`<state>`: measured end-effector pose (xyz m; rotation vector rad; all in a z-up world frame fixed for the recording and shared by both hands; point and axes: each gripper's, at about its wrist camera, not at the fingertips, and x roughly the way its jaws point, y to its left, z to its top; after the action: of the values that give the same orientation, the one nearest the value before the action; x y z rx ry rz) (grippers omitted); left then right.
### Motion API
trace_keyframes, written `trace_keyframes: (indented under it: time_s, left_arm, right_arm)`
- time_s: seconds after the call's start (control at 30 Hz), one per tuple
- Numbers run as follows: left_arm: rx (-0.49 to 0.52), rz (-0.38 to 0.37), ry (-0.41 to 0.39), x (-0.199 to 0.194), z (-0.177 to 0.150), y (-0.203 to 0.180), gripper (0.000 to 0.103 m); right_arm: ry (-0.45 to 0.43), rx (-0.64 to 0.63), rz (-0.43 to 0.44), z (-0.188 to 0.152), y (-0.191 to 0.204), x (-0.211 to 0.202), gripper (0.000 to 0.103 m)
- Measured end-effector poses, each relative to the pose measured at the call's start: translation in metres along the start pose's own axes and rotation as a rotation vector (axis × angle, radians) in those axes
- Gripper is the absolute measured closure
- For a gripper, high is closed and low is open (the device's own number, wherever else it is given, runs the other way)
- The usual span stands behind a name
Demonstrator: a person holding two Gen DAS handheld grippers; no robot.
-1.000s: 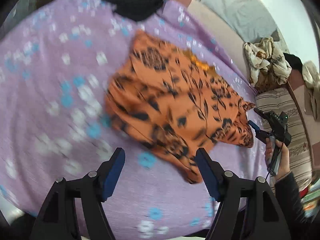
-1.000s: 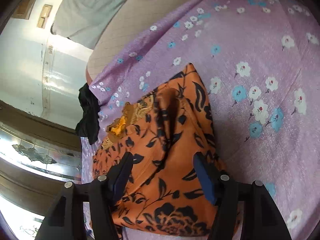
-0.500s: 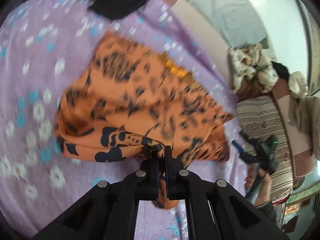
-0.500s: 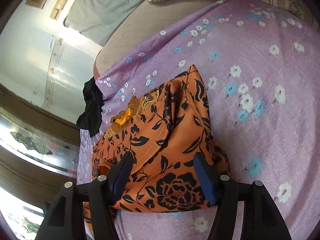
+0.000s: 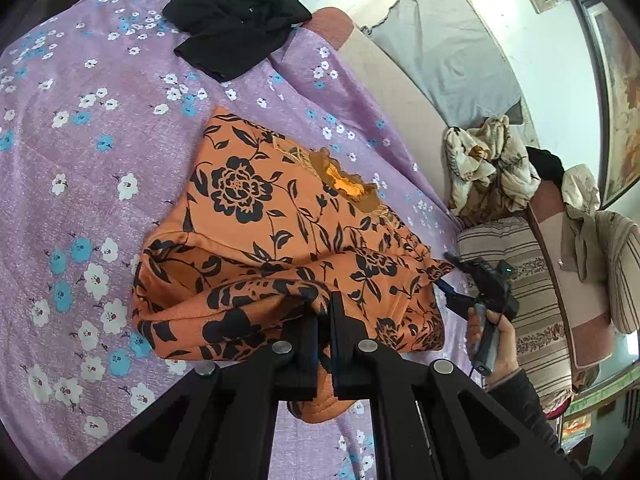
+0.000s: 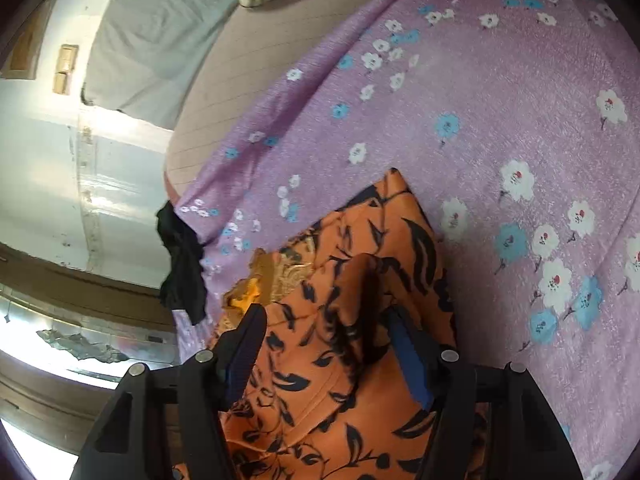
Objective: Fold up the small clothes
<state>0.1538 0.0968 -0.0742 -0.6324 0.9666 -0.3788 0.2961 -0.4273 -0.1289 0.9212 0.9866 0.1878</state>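
Observation:
An orange garment with black flowers (image 5: 276,220) lies on the purple flowered bedsheet (image 5: 80,140). My left gripper (image 5: 324,312) is shut on the garment's near edge and holds it lifted and folded over the rest. My right gripper (image 6: 326,344) is open, its fingers on either side of a raised fold of the same garment (image 6: 340,320) at its other end. It also shows in the left wrist view (image 5: 460,288), hand-held at the garment's right corner.
A black garment (image 5: 236,24) lies at the far end of the sheet. A pile of cream patterned clothes (image 5: 488,168) sits to the right by a striped cushion (image 5: 520,280). A grey pillow (image 5: 440,48) leans on the wall.
My left gripper went from open to shut on the garment's near edge, lifting and folding it over. My right gripper moved closer over the garment, still open.

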Motion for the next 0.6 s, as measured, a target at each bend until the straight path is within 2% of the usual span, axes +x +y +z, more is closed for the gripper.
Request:
trace_keyframes:
  time_s: [0.07, 0.1, 0.23, 0.33, 0.43, 0.47, 0.5, 0.53, 0.57, 0.6]
  left_arm:
    - [0.011, -0.003, 0.000, 0.000, -0.002, -0.001, 0.099]
    - [0.008, -0.012, 0.004, 0.000, -0.004, 0.000, 0.099]
    - [0.012, -0.040, -0.011, -0.003, 0.002, 0.000, 0.099]
    - [0.021, -0.055, -0.067, -0.012, 0.029, -0.001, 0.099]
    - [0.015, -0.050, -0.147, -0.008, 0.087, 0.001, 0.099]
    - [-0.003, -0.014, -0.156, 0.009, 0.116, 0.008, 0.099]
    - [-0.021, 0.015, -0.137, 0.025, 0.131, 0.015, 0.098]
    - [-0.038, 0.054, -0.108, 0.043, 0.144, 0.023, 0.098]
    - [-0.040, 0.116, -0.059, 0.065, 0.155, 0.031, 0.098]
    - [-0.055, 0.198, 0.003, 0.088, 0.162, 0.043, 0.096]
  right_arm:
    - [0.013, -0.041, -0.081, 0.000, 0.000, 0.003, 0.093]
    - [0.015, -0.054, -0.091, -0.001, 0.001, 0.003, 0.096]
    - [-0.027, -0.092, -0.079, -0.007, 0.008, -0.013, 0.097]
    - [-0.078, -0.109, -0.028, -0.005, 0.022, -0.033, 0.097]
    - [-0.140, -0.091, 0.026, 0.016, 0.035, -0.043, 0.097]
    - [-0.174, -0.066, 0.034, 0.029, 0.037, -0.040, 0.097]
    - [-0.181, -0.039, 0.041, 0.039, 0.033, -0.033, 0.093]
    - [-0.156, 0.001, 0.048, 0.049, 0.024, -0.018, 0.093]
    - [-0.125, 0.030, 0.018, 0.053, 0.016, -0.006, 0.086]
    - [-0.111, 0.037, -0.034, 0.053, 0.010, 0.001, 0.059]
